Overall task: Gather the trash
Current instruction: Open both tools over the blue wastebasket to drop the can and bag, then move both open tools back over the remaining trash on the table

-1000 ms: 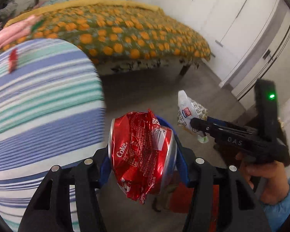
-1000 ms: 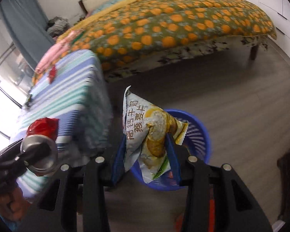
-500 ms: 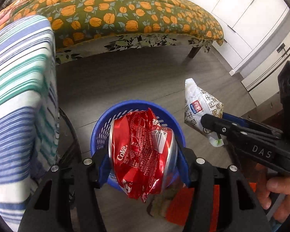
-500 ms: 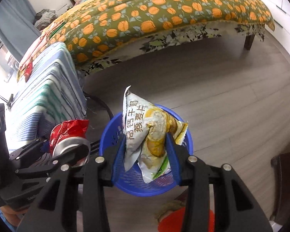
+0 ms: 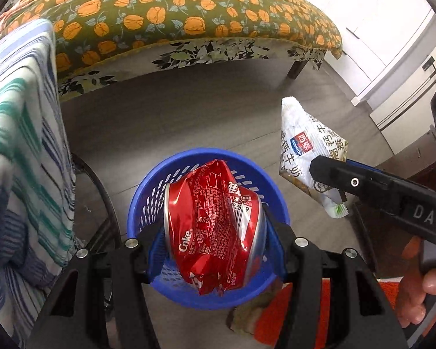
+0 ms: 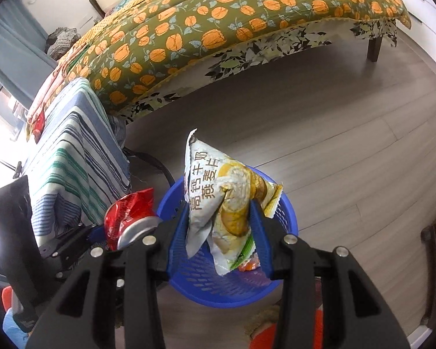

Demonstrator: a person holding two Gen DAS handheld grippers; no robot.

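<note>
Jaws of the left gripper [image 5: 215, 238] are pinching a crushed red cola can [image 5: 215, 226], blue pads pressing on both its sides, while the right gripper [image 6: 222, 226] is easing its jaws apart with a snack packet [image 6: 218, 203] sitting between the pads and the pads touching it. Compared with a second ago, both tools are sitting lower and further forward: the blue slotted basket [image 5: 148, 203], which was out of the left view then, is now lying directly under the can, and in the right view it is filling the space beneath the packet. The striped cloth [image 5: 23, 151] is sliding off to the left tool's left, and the bed with the orange-flowered cover [image 5: 174, 14] is lying beyond the basket. The can is dented and folded, its silver rim showing and white lettering running sideways. The packet is white with brown characters, creased, one torn corner sticking upward.
</note>
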